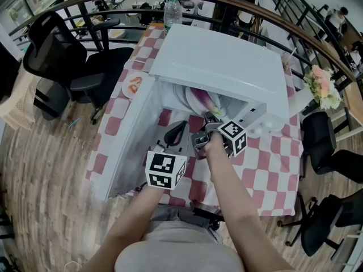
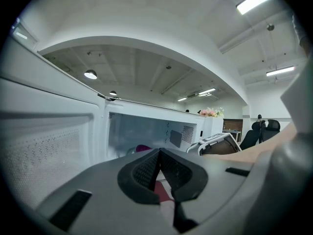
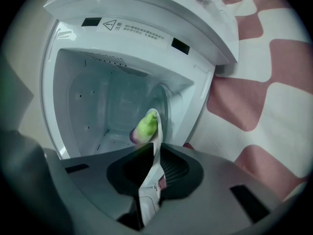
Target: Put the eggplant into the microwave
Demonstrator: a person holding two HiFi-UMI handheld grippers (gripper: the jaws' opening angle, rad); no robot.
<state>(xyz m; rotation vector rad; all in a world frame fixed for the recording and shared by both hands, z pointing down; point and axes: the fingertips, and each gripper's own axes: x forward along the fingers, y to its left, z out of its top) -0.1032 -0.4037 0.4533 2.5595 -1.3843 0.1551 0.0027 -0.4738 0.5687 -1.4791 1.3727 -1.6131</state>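
A white microwave (image 1: 227, 61) stands on the checked table with its door (image 1: 127, 140) swung open to the left. A purple eggplant (image 1: 201, 99) with a green stem lies on a white plate (image 1: 184, 98) just inside the opening. My right gripper (image 1: 211, 118) is shut on the plate's near rim (image 3: 157, 146); the eggplant (image 3: 145, 126) shows just past the jaws, inside the cavity (image 3: 98, 97). My left gripper (image 1: 176, 132) is shut and holds nothing. It hovers in front of the opening beside the door (image 2: 49, 141), with a bit of eggplant (image 2: 143, 148) visible beyond it.
A water bottle (image 1: 172, 10) stands behind the microwave. A small plate of red food (image 1: 135, 85) sits left of it at the table edge. Flowers (image 1: 322, 86) are at the right end. Black office chairs (image 1: 74, 55) stand around the table.
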